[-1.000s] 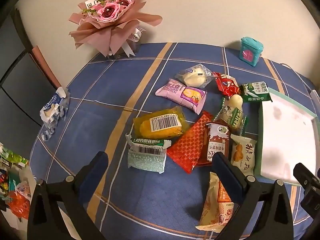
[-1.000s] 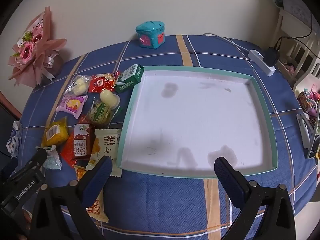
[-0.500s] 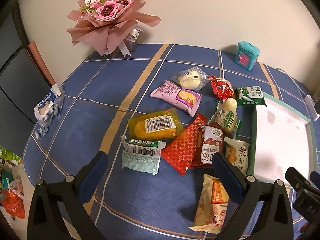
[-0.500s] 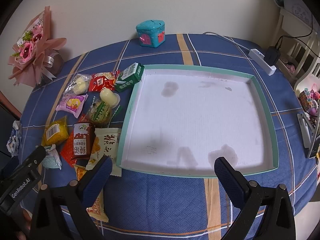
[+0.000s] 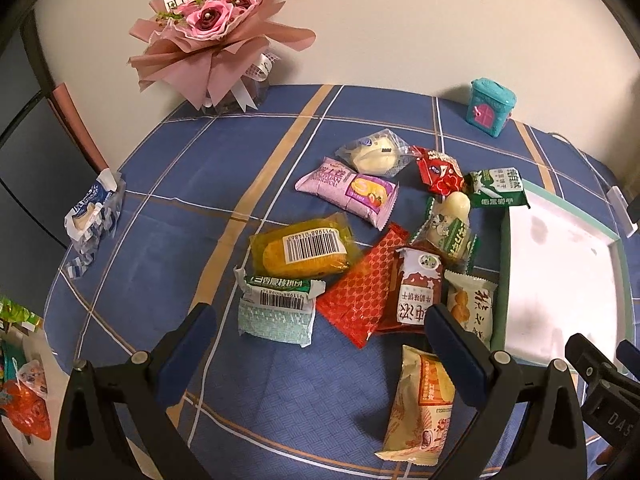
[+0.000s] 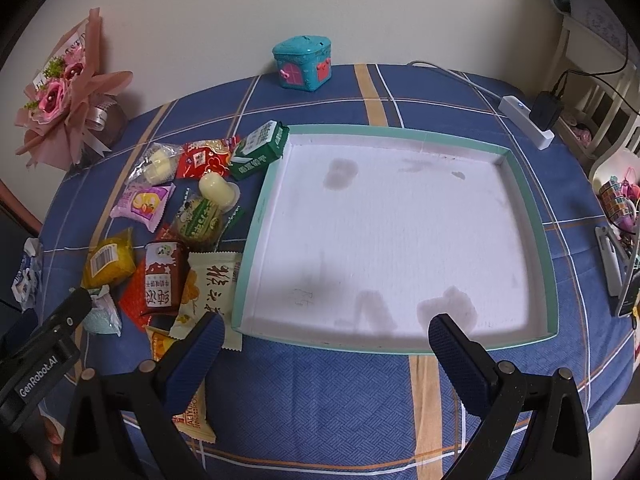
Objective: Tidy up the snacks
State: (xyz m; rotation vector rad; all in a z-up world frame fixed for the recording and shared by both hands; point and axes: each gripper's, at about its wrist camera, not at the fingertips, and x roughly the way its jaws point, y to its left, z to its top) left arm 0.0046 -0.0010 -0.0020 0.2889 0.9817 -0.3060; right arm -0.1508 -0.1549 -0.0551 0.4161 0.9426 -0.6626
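Several wrapped snacks lie in a heap on the blue checked tablecloth: a yellow cake pack [image 5: 302,249], a pale green pack [image 5: 276,308], a red patterned packet [image 5: 360,286], a pink roll pack [image 5: 347,191] and an orange-cream bag [image 5: 422,404]. To their right stands a white tray with a teal rim [image 6: 544,236], nothing in it. My left gripper [image 5: 320,344] hovers open above the near end of the heap. My right gripper [image 6: 326,348] hangs open over the tray's front edge. Neither holds anything.
A pink flower bouquet [image 5: 208,36] and a teal house-shaped tin [image 6: 303,63] stand at the back by the wall. A crumpled blue-white wrapper [image 5: 93,212] lies at the table's left edge. A white power strip [image 6: 528,120] and small items crowd the right edge.
The left gripper has drifted left and slightly back, so the heap sits more to the right in its view. The right gripper has barely moved. No snack has shifted.
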